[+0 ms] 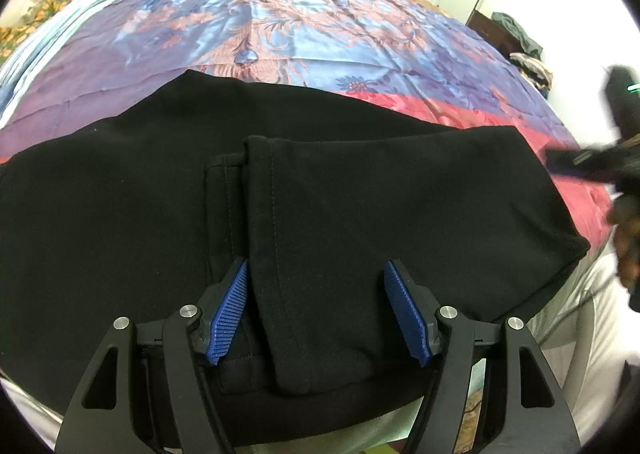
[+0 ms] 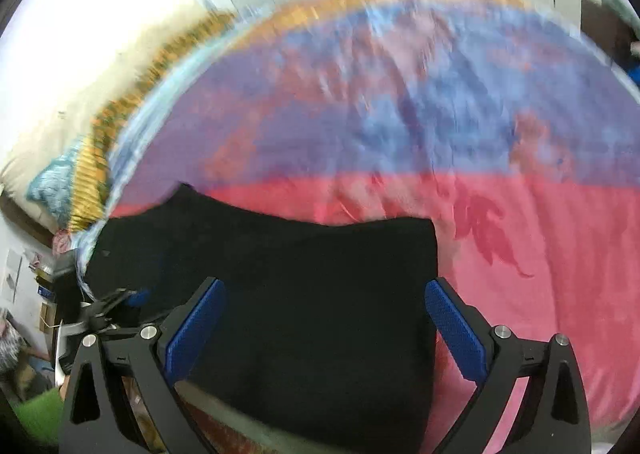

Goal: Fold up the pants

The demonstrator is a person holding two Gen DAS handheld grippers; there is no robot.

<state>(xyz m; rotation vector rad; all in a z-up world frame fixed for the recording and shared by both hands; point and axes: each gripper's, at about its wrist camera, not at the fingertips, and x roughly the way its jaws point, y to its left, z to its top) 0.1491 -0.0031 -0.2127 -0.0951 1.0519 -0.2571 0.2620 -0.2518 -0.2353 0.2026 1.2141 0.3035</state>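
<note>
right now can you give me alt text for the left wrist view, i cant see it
Folded black pants lie on a bed, with the open left gripper just above them, its blue-padded fingers either side of a hemmed leg end. Behind spreads a blue, purple and red floral bedspread; the right gripper is a blur at the right edge.

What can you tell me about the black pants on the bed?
The black pants are plain, soft-looking matte cloth with stitched seams. They lie flat on the colorful bedspread, already folded over, so layers stack up. Two hemmed leg ends lie on top in the left wrist view, one overlapping the other. The near edge reaches the bed's edge. The left gripper is open with its blue pads either side of a leg end. The right gripper is open above the cloth too; contact is unclear.
</note>
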